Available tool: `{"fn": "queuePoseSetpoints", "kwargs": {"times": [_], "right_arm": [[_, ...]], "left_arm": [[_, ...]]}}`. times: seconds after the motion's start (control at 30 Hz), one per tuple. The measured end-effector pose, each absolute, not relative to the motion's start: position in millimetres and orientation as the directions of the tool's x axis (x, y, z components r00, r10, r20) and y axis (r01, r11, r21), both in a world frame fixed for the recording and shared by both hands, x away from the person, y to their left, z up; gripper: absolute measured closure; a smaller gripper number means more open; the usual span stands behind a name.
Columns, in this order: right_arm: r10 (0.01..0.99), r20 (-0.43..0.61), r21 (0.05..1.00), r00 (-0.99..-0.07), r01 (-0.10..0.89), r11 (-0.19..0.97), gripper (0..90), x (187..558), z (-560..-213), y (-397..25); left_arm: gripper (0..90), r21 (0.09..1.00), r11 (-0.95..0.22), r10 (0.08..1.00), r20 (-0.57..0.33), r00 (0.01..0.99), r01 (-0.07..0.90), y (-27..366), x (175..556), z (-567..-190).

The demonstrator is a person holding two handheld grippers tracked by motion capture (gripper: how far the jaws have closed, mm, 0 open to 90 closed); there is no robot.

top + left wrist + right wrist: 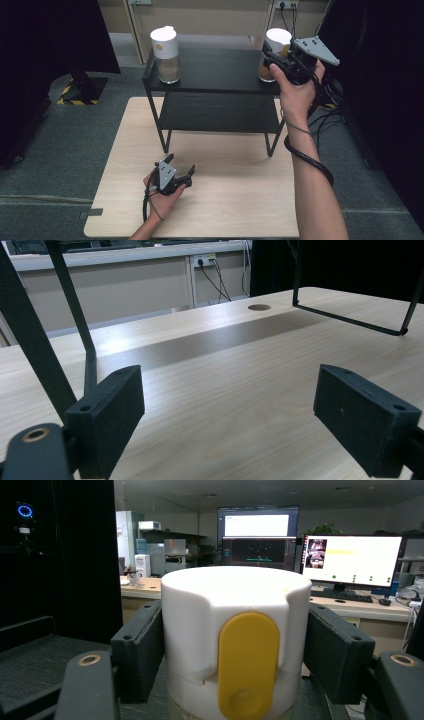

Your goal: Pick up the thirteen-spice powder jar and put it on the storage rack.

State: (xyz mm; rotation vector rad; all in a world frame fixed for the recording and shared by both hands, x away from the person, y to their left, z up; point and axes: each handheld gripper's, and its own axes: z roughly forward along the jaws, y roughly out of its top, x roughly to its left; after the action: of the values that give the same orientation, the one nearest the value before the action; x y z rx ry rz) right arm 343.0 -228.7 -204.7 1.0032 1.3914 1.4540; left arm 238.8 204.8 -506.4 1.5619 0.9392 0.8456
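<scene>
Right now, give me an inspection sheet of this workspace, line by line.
Surface: light wooden table, bare; black two-tier shelf stands at its far end.
Job's things: right jar, white lid with yellow tab, on the shelf's top; left jar at the opposite end.
Clutter: nothing seen.
Grippers: right gripper jaws against the right jar's lid; left gripper open, low over the table.
Cables: black cable loops off the right forearm.
Surroundings: grey floor, black curtains, monitors behind.
</scene>
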Motion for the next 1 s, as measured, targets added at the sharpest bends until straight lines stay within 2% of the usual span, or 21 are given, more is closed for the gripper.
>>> {"fn": "queuePoseSetpoints", "kwargs": {"times": [0.3,0.6,1.0], "right_arm": [[0.954,-0.013,0.999,-0.301,-0.051,-0.003,29.5,345,-205,-227],[0.951,0.006,0.999,-0.309,-0.037,-0.019,14.8,343,-203,-231],[0.936,-0.006,1.0,-0.351,-0.03,-0.005,12.2,333,-202,-239]], "left_arm": [[12.7,0.984,-0.115,0.898,0.044,0.438,0.137,205,239,-506],[12.7,0.984,-0.117,0.898,0.046,0.438,0.136,204,239,-506],[12.7,0.984,-0.119,0.898,0.049,0.437,0.135,204,239,-506]]}}
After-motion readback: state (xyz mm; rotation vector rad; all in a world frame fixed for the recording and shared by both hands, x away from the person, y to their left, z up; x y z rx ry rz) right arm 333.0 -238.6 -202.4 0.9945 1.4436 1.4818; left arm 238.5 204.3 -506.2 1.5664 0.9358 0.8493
